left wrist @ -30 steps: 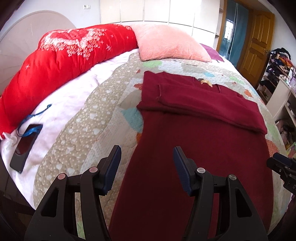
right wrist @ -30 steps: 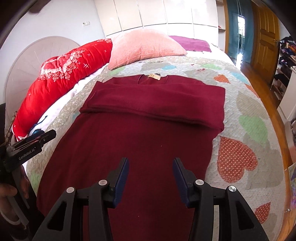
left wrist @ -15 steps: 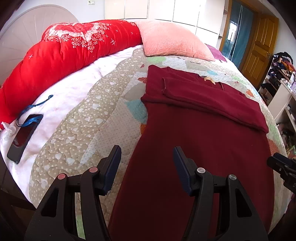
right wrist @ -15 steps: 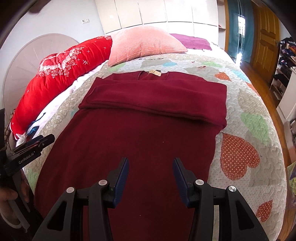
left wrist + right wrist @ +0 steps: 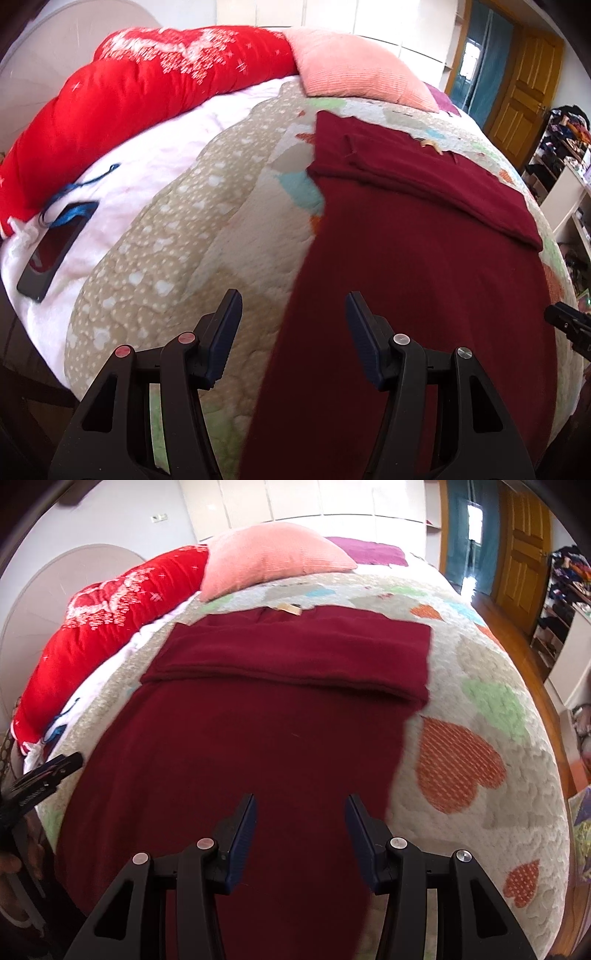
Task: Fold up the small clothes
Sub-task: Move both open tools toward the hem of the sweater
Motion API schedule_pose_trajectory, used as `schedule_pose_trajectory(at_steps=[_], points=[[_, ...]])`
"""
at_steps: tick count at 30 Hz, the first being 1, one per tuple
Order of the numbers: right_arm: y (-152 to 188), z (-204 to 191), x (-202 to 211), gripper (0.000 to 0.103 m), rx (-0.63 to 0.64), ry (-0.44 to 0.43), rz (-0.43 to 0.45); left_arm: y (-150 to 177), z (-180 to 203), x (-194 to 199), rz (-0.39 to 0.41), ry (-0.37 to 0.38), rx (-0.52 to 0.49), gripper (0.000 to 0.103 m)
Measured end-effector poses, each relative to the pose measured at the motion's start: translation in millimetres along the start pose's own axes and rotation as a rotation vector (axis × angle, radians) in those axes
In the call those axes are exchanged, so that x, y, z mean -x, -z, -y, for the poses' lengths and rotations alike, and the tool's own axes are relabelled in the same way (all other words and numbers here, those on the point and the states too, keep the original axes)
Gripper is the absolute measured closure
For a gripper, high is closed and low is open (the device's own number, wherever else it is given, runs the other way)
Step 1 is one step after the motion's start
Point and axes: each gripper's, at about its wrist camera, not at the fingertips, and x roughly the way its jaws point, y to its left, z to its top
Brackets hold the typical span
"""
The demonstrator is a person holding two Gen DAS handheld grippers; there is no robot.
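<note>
A dark red sweater (image 5: 424,266) lies flat on the quilted bed, its sleeves folded across the chest; it also shows in the right wrist view (image 5: 258,738). A tan neck label (image 5: 290,608) marks its far end. My left gripper (image 5: 293,332) is open and empty, hovering over the sweater's lower left edge. My right gripper (image 5: 300,829) is open and empty, hovering over the sweater's lower right part. Each gripper's tip shows at the edge of the other view.
The quilt (image 5: 480,701) has coloured hearts. A red bolster (image 5: 140,96) and a pink pillow (image 5: 354,70) lie at the far end. A black phone with a blue strap (image 5: 51,254) lies on the white sheet at left. A wooden door (image 5: 524,81) and shelves stand at right.
Both grippers have moved closer to the sweater's lower part and dipped toward the bed. Both stay open and empty.
</note>
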Motion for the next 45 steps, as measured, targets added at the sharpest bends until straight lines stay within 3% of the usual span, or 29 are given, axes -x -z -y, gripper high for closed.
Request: schedule_pose_trajectory(at_steps=[9, 18, 24, 31, 37, 42, 45], points=[[-25, 54, -13, 0.056, -0.126, 0.048, 0.037, 3, -6, -15, -0.044, 0.019, 0.019, 0.045], [-58, 81, -31, 0.056, -0.186, 0.106, 0.057, 7, -8, -23, -0.062, 0.003, 0.007, 0.045], [-77, 104, -37, 0.056, -0.287, 0.051, 0.083, 9, -8, -27, -0.061, -0.007, -0.007, 0.045], [-86, 100, -69, 0.056, -0.143, 0.192, 0.005, 8, -13, -25, -0.068, -0.002, -0.017, 0.045], [-78, 100, -50, 0.056, -0.164, 0.156, 0.011, 10, -16, -18, -0.079, 0.022, -0.007, 0.045], [-44, 78, -21, 0.054, -0.120, -0.040, -0.060, 16, -16, -8, -0.090, 0.056, -0.011, 0.045], [-15, 62, -10, 0.054, -0.072, -0.111, -0.099, 21, -17, -5, -0.114, 0.093, 0.001, 0.045]])
